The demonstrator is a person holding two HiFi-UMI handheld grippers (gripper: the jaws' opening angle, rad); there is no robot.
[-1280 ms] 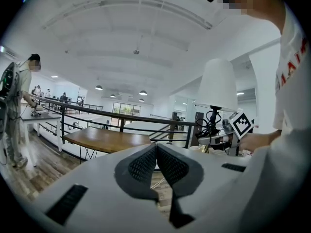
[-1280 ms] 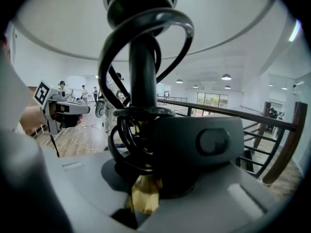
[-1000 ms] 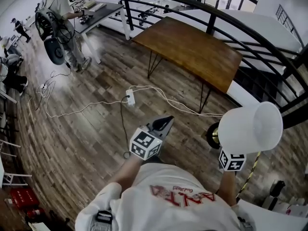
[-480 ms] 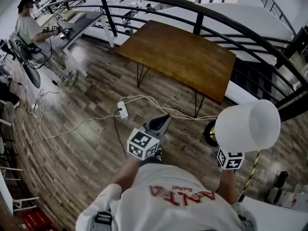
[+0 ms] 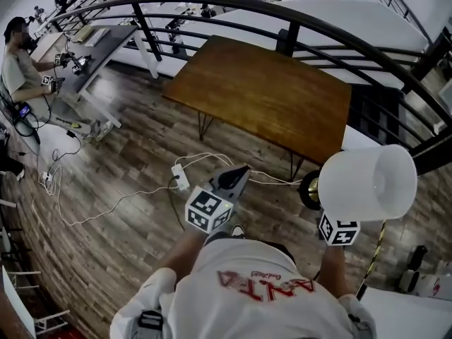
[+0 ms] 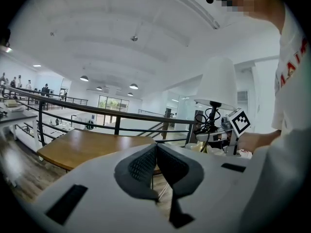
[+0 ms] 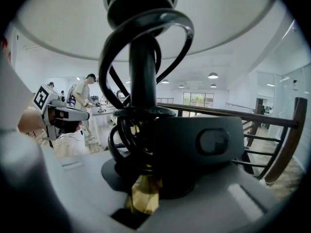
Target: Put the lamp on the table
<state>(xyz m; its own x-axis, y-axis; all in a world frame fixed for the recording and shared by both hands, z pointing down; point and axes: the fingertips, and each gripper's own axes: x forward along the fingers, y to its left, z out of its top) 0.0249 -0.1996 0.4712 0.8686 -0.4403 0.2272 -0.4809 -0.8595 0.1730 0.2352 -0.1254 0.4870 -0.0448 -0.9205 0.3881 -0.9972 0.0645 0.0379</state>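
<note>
- Pinching the lamp (image 5: 367,183) by its black stem (image 7: 142,81), your right hand-held gripper (image 7: 144,178) has its jaws clamped around that stem and the dark cord (image 7: 116,47) looped about it.
- The lamp's long axis stands close to upright, with the white shade on top and the round dark base (image 5: 309,193) below. In the right gripper view the stem rises from your jaws to the shade's underside.
- You hold the lamp in the air over the wood floor (image 5: 120,224), just off the near right corner of the brown desk (image 5: 268,83) and not touching it.
- Your left hand-held gripper (image 6: 155,165) has its pads pressed together with nothing between them, and its nose points toward the desk.
- A black railing (image 5: 282,20) curves behind the desk.
</note>
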